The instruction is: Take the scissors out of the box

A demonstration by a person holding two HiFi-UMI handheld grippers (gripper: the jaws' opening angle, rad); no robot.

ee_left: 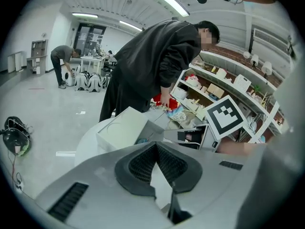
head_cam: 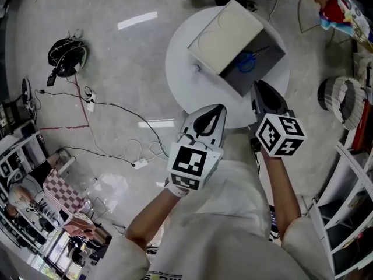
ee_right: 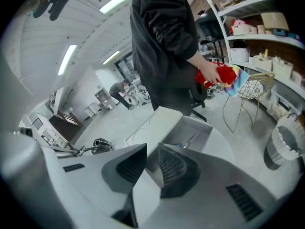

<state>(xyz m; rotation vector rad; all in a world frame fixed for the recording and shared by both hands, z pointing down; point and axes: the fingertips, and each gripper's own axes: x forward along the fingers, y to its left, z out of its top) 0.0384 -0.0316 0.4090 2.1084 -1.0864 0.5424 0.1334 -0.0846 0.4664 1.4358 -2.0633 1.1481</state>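
Note:
An open grey box stands on the round white table, its lid tipped back to the left. Blue-handled scissors lie inside on the box floor; their blade shows past the jaws in the right gripper view. My left gripper hovers over the table's near edge, short of the box, jaws shut on nothing. My right gripper sits at the box's near corner, its jaws a narrow gap apart and holding nothing. Its marker cube shows in the left gripper view.
A person in black bends over just beyond the table, holding red cloth. Shelves run along the right, with a wire bin and a wire chair nearby. Cables and black gear lie on the floor at left.

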